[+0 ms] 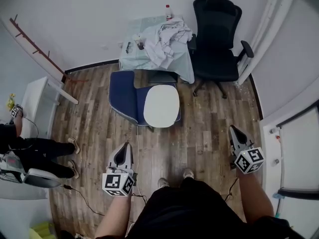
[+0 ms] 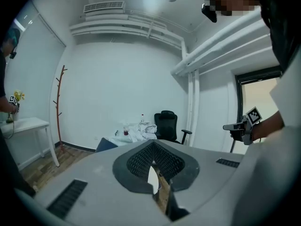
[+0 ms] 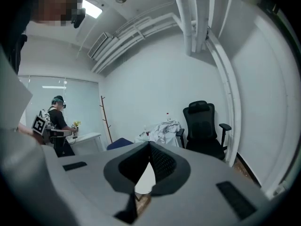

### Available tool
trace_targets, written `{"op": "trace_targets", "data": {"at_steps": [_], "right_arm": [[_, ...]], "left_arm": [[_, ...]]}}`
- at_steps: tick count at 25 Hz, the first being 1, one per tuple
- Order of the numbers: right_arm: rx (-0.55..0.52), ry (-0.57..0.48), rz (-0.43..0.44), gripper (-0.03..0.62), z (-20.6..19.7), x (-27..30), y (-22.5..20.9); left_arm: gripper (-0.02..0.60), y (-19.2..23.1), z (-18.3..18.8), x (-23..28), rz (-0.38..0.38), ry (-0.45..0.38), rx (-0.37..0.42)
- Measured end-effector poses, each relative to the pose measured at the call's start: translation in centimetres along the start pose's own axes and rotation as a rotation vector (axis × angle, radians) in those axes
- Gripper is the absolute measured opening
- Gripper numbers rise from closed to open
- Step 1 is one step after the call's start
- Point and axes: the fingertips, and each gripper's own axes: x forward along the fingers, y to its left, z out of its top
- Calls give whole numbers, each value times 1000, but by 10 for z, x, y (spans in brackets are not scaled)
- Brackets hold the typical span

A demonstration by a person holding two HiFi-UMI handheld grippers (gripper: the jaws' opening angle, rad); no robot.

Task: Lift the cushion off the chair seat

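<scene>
Cushion: the cushion (image 1: 161, 105) was white and rounded, and it lay flat on the seat of the blue chair (image 1: 122, 94) with neither gripper touching it.
Blue chair: it stood on the wood floor (image 1: 199, 133), in front of the person.
Left gripper: the left gripper (image 1: 125, 146) had its jaws closed with nothing between them. It was held in the air on the near side of the blue chair, apart from it and pointing toward it.
Right gripper: the right gripper (image 1: 232, 129) also had closed, empty jaws. It was near and to the right of the blue chair, well apart from it.
Markings: the cube (image 1: 118, 182) on each gripper carried black-and-white square patterns.
Table: the table (image 1: 185, 68) stood just behind the blue chair under a pale green cloth, with a heap of white clothes (image 1: 168, 40) on it.
Bottle: the bottle (image 1: 168, 12) had a red cap and stood at the table's far edge. Its label was too small to read.
Office chair: the black office chair (image 1: 218, 34) stood behind and to the right of the blue chair.
Other person: another person (image 1: 37, 153) was left of the blue chair, by a white desk (image 1: 37, 103).
</scene>
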Motion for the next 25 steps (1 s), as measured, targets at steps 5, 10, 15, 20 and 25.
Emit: {"op": "trace_targets", "data": {"at_steps": [5, 10, 15, 20, 25], "right_arm": [[-11, 3, 16, 9, 2, 5, -14], [13, 4, 31, 9, 0, 13, -31], [17, 18, 82, 9, -2, 24, -52], [50, 48, 108, 9, -10, 31, -67], [47, 3, 80, 9, -4, 41, -75]], "left_arm": [[3, -6, 5, 4, 30, -1, -2], [3, -9, 13, 11, 70, -12, 14], [3, -20, 25, 25, 98, -19, 71], [3, -23, 28, 20, 144, -14, 83], [3, -14, 20, 24, 163, 8, 76]]}}
